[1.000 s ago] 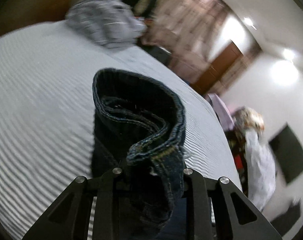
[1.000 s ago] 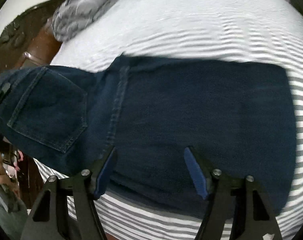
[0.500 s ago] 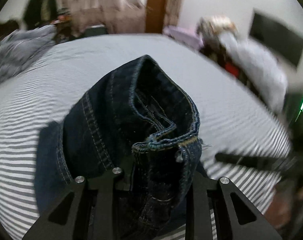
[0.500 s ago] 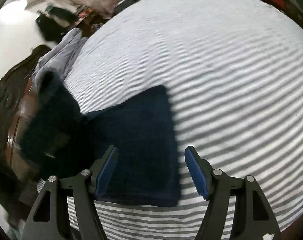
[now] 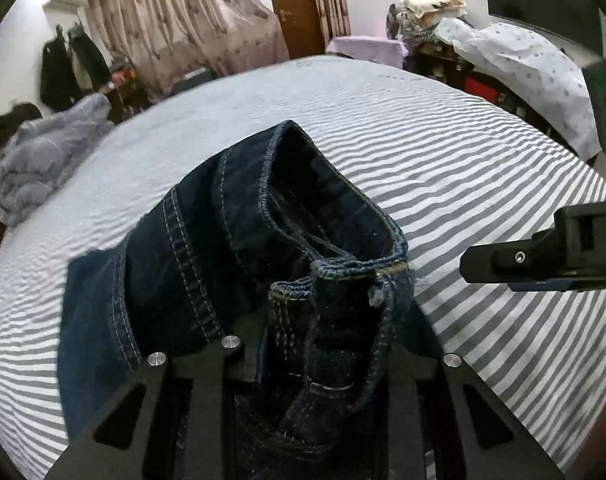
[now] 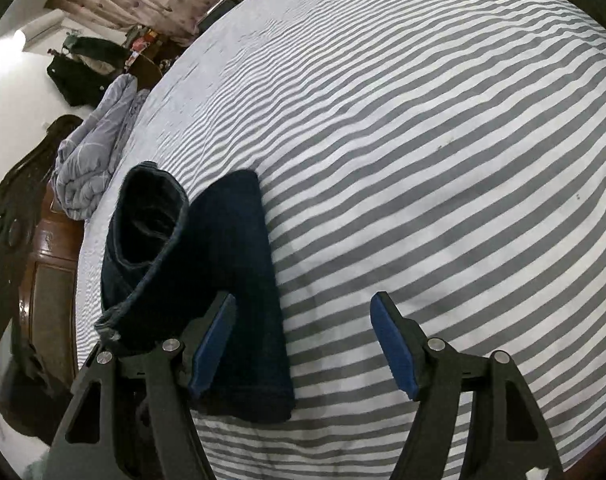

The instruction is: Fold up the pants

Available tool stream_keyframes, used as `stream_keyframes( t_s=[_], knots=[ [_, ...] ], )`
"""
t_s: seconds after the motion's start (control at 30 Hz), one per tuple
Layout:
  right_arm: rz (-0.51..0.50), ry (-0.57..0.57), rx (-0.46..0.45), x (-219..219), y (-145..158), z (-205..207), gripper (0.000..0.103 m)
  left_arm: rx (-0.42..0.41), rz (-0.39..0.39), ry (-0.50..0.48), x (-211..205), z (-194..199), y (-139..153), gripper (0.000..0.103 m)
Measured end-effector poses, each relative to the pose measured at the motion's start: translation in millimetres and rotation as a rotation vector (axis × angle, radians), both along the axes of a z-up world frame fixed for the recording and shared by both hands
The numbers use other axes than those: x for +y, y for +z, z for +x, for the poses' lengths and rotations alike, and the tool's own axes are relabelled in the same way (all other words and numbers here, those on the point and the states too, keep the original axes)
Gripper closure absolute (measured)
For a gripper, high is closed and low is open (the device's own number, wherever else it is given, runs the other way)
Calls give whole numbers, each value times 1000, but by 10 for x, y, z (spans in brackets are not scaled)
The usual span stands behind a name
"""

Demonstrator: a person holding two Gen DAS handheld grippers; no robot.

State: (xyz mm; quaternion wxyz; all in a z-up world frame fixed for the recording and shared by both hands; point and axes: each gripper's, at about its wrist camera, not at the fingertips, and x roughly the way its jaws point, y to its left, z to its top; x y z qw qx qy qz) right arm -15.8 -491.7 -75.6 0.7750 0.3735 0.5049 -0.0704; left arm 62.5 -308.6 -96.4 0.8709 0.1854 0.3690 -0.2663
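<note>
Left tongs [image 5: 327,344], jaws opening, pinch the jeans [image 5: 231,248] waistband; right tongs [image 6: 303,344] gape empty.

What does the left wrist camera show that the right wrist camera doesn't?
Only the left wrist view shows the waistband of the jeans bunched between the left gripper fingers, whose jaws are opening, plus the door, a floral sheet over clutter, and the right gripper from the side. Only the right wrist view shows the right gripper open with blue pads, nothing between them, and the wooden headboard. Both show the jeans, the striped bed, the grey blanket and the curtains.
</note>
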Motion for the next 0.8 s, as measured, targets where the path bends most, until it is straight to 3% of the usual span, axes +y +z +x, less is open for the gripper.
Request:
stream_keyframes(
  t_s=[0.1,0.17,0.23,0.3,0.37,0.47,0.53,0.63,0.8],
  knots=[
    [-11,-10,12,-71,-20,-1,35,-39,111,-45,-154,5,-243,73],
    [-17,-9,25,-78,-25,20,35,-118,165,-74,-197,-129,-306,69],
    [-26,0,21,-77,2,27,35,-120,204,-78,-249,-178,-320,63],
    [-32,4,16,-65,34,29,35,-48,161,-82,-213,-144,-275,48],
    [-33,2,7,-57,72,29,35,66,45,-103,-128,-112,-118,37],
    [-40,0,-12,-36,160,38,35,67,-70,-142,64,-169,192,27],
    [-45,7,-29,-6,260,5,35,63,-131,-165,270,-183,384,26],
    [-48,47,-51,77,385,40,35,74,-196,-120,725,-38,619,25],
    [5,144,-57,364,424,107,39,66,-237,79,1633,324,728,25]
  ],
)
